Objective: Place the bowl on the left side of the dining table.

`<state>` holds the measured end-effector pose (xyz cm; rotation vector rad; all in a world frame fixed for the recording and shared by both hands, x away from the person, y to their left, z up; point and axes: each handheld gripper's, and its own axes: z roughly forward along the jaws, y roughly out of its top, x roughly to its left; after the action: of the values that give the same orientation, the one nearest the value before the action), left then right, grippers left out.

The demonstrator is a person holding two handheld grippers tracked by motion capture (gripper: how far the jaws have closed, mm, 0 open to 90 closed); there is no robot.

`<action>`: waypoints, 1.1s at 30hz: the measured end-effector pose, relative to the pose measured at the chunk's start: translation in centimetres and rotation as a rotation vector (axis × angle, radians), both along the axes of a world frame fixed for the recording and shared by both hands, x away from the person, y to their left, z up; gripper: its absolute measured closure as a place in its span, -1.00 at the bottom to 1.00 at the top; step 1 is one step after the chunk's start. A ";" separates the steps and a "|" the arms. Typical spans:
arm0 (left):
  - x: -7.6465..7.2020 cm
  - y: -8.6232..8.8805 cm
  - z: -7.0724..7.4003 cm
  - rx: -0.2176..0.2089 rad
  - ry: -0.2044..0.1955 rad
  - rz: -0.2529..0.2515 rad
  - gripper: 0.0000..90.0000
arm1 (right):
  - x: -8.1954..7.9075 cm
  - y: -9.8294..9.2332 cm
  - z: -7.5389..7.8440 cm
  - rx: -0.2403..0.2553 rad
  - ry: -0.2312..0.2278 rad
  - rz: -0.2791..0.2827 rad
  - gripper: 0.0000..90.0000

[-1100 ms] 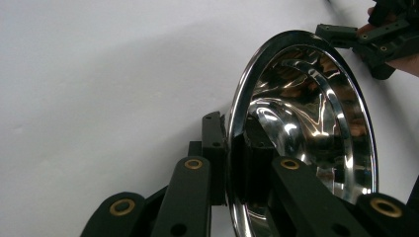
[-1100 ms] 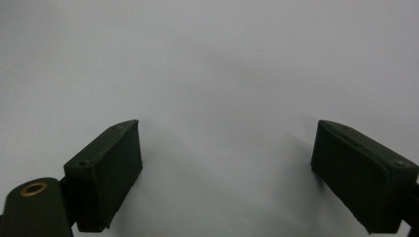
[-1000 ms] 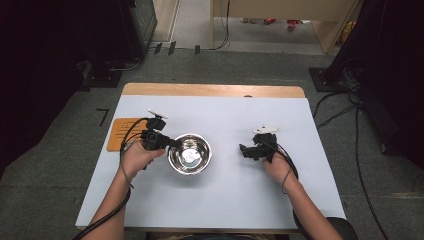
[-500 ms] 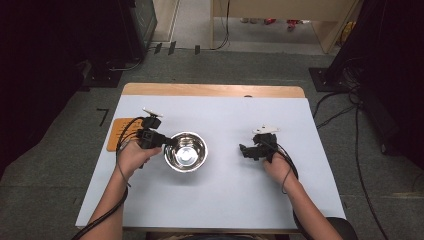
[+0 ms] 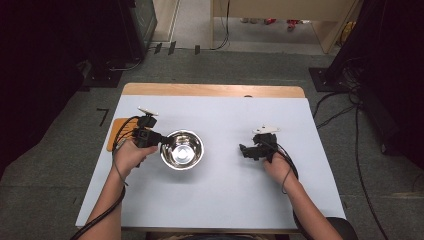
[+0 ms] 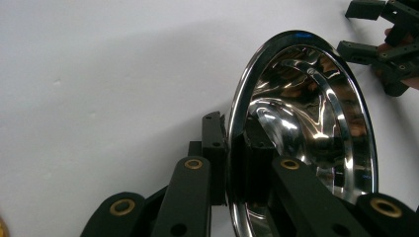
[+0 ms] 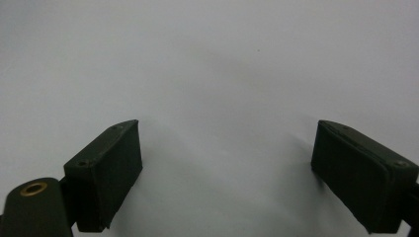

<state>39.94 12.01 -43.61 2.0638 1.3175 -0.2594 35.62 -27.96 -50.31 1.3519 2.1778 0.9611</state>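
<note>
A shiny steel bowl [image 5: 183, 149] sits on the white table [image 5: 215, 200], left of centre. My left gripper [image 5: 162, 142] is shut on the bowl's left rim. In the left gripper view one jaw lies outside the bowl [image 6: 301, 128] and the other inside, so the wall is pinched at my left gripper [image 6: 231, 133]. My right gripper [image 5: 243, 150] rests low over the table at the right, pointing left. Its jaws stand wide apart in the right gripper view [image 7: 227, 148], with bare table between them. The other gripper [image 6: 380, 49] shows beyond the bowl.
An orange mat [image 5: 115, 132] lies at the table's left edge, just behind my left hand. A wooden strip [image 5: 212, 90] runs along the far edge. Cables [image 5: 340, 107] trail over the grey floor to the right.
The left gripper has slid the bowl a short way to the left across the table. The right gripper has stayed in place.
</note>
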 end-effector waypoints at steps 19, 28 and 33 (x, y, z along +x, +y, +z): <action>0.4 1.5 0.0 -0.003 0.001 0.044 0.88 | 0.0 0.0 0.0 0.000 0.001 0.000 -0.74; 0.6 2.8 0.1 -0.013 0.000 0.081 0.88 | 0.0 0.0 0.0 0.000 0.001 -0.001 -0.74; 0.7 3.4 0.1 -0.010 -0.001 0.098 0.88 | 0.0 0.0 0.0 0.000 0.000 0.000 -0.74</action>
<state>40.64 15.42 -43.53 1.9844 1.4087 -0.2209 35.62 -27.95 -50.31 1.3523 2.1779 0.9608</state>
